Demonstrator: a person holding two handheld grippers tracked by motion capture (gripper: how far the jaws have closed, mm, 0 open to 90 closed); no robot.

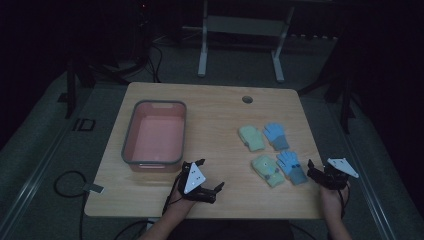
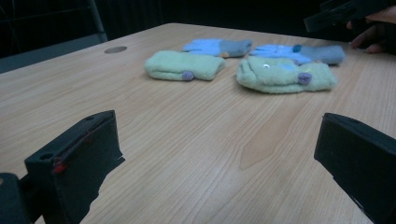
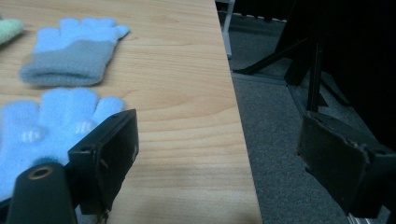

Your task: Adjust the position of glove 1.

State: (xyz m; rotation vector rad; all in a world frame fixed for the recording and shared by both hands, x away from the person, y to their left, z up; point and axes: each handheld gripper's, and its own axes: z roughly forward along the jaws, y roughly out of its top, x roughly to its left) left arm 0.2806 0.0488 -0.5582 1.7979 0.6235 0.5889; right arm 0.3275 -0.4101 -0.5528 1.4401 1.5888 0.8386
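Left tool (image 1: 209, 176): jaws apart, empty, over desk (image 1: 215, 107) front.
Right tool (image 1: 317, 172): jaws apart, empty, just beside near blue glove (image 1: 292, 166).
Pink tub (image 1: 154, 136): desk left.

We see the left black two-jaw gripper (image 1: 209, 176) topped by a pale grey three-cornered plate marked with small dark dots, and a black cable trails from it toward the near table edge. Its blocky matte jaws show a red trace along one edge. The right black two-jaw gripper (image 1: 313, 170) carries the same grey plate; its jaws have worn, chipped pads, and a brass-ringed hole sits beside one.
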